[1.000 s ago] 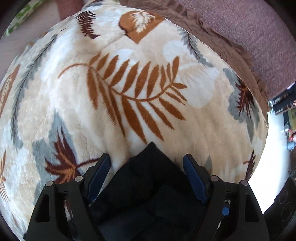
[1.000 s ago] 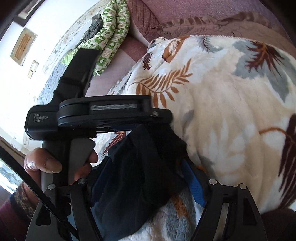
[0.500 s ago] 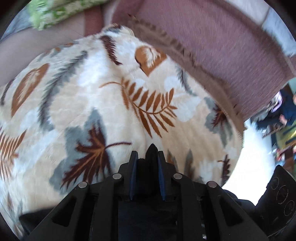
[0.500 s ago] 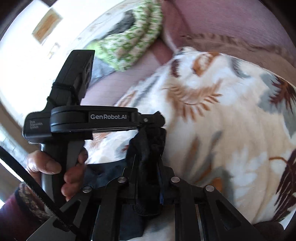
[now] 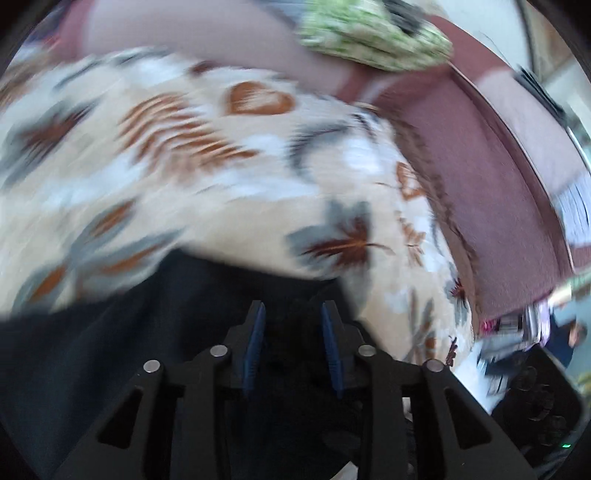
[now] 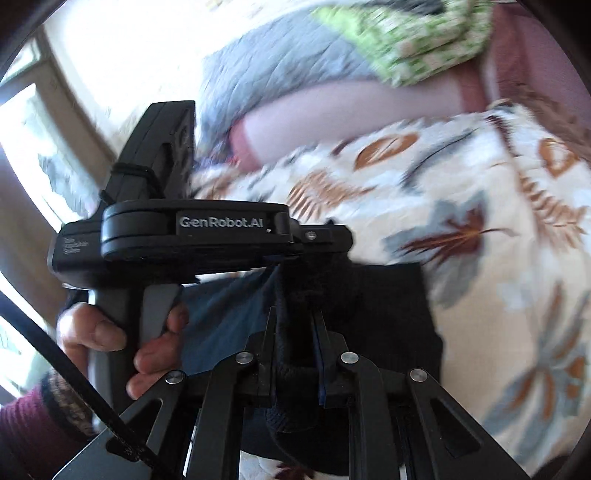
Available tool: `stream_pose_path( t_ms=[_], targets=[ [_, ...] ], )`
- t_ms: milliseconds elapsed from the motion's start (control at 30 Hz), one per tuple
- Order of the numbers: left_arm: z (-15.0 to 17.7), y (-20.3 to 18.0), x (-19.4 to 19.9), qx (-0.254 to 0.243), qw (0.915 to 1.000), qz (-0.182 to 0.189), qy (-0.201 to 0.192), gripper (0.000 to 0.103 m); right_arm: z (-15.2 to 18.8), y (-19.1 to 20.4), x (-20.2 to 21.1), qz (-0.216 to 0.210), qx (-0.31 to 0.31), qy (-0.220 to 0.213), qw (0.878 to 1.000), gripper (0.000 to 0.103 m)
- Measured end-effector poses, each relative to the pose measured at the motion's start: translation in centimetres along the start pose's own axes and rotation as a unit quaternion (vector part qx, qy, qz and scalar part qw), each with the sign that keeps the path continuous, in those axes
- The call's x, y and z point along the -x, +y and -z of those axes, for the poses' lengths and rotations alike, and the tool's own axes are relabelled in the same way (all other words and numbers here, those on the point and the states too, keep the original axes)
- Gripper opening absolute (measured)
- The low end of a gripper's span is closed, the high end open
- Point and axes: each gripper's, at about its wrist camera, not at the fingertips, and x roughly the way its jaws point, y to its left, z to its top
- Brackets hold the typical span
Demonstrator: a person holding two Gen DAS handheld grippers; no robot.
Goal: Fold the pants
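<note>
The pants [image 5: 110, 332] are black and hang over a leaf-print blanket [image 5: 184, 166]. My left gripper [image 5: 291, 314] has its blue-padded jaws pressed in on a bunch of the black cloth. It also shows side-on in the right wrist view [image 6: 314, 240], held in a hand. My right gripper [image 6: 295, 317] is shut on a thick fold of the pants [image 6: 388, 306] just below the left one. The rest of the pants spreads to the right over the blanket [image 6: 498, 240]. Both views are blurred.
A maroon sofa [image 5: 480, 166] lies behind the blanket. A green patterned cloth [image 5: 369, 33] and a grey quilt [image 6: 280, 66] lie at the back. A bright window [image 6: 22, 147] is at the left. Floor clutter [image 5: 517, 328] shows at the right.
Both grippers closed on the black cloth, then swung and rose with it. More of the pants now trails from them. The left jaws stand a little wider than half a second ago.
</note>
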Motion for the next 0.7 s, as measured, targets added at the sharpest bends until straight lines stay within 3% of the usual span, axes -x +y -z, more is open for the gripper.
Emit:
stream_pose_path(
  t_ms=[100,200,333,433,567,633,700],
  targets=[
    [2.1,2.5,2.9,0.025,0.9994,0.002,-0.023,0.045,1.4,0.8,-3.5,-0.008,0.009,0.053,0.999,0.019],
    [3.9,4.3,6.2,0.044,0.9968,0.008,-0.066,0.055,2.8,1.2,-4.9,-0.059,-0.011,0.089,0.994,0.03],
    [5.9,6.2,9.2,0.075,0.9902,0.011,-0.117,0.063,3.1,2.4,-4.1,-0.086,0.006,0.102,0.991,0.059],
    [7.0,7.2,10.4,0.074,0.9873,0.011,-0.14,0.065,2.7,3.3,-1.9,-0.091,0.02,0.096,0.991,0.061],
    [7.7,8.8,10.4,0.065,0.984,-0.042,-0.161,0.07,0.7,2.8,0.5,-0.031,0.016,0.062,0.997,0.063],
    [8.0,10.2,9.9,0.075,0.9803,-0.09,-0.159,0.07,-0.7,2.5,0.0,0.019,0.018,0.059,0.998,0.063],
    [8.3,11.4,9.6,0.088,0.9735,-0.143,-0.155,0.07,-1.8,2.3,-1.1,0.04,0.012,0.058,0.997,0.063]
  ],
)
